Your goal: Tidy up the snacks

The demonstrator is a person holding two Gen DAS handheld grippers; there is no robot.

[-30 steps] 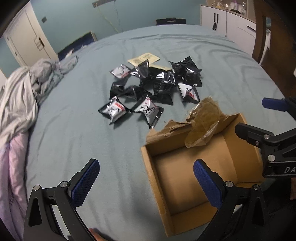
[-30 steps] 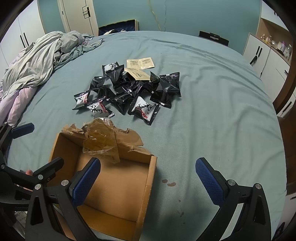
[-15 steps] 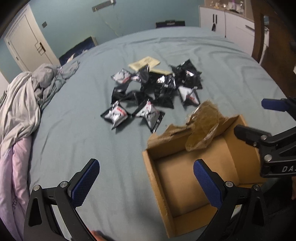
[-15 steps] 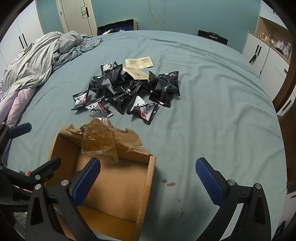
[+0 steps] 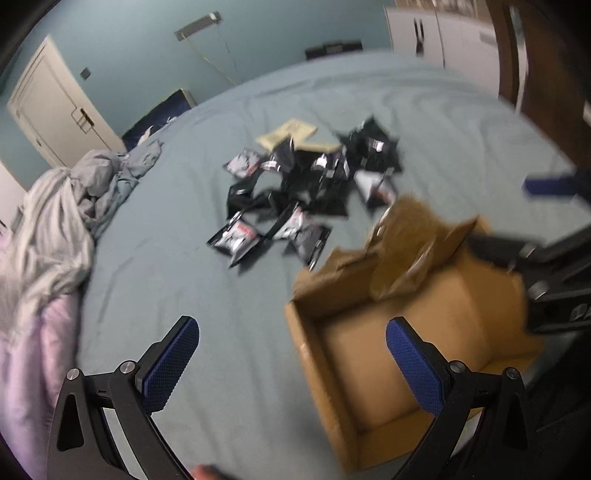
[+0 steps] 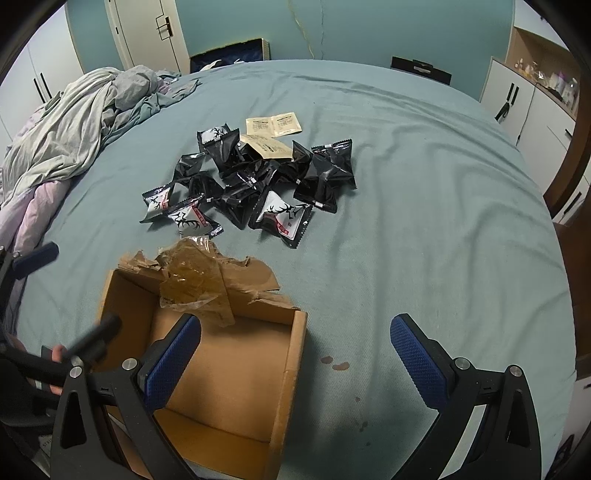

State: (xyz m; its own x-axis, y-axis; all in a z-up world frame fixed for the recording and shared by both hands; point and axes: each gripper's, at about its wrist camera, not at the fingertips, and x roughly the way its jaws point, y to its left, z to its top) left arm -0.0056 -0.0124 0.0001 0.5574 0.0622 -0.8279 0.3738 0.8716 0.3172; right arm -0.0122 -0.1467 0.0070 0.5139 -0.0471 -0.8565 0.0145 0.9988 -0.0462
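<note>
A pile of several black and silver snack packets (image 6: 255, 184) lies on the blue-green bed sheet, also in the blurred left wrist view (image 5: 306, 192). Beige sachets (image 6: 275, 125) lie at the pile's far edge. An open, empty cardboard box (image 6: 229, 376) with torn flaps and crumpled tape (image 6: 195, 280) sits nearer to me; it also shows in the left wrist view (image 5: 402, 332). My left gripper (image 5: 291, 365) is open and empty, left of the box. My right gripper (image 6: 295, 362) is open and empty over the box's right wall.
A heap of grey and pink bedding (image 6: 66, 133) lies along the bed's left side. White cabinets (image 6: 528, 110) stand at the right, a white door (image 6: 147, 33) at the back. Small brown stains (image 6: 336, 363) mark the sheet right of the box.
The left gripper's view has swung and is motion-blurred; the pile and box have shifted down and right in it. The right gripper has barely moved. Both grippers stay open.
</note>
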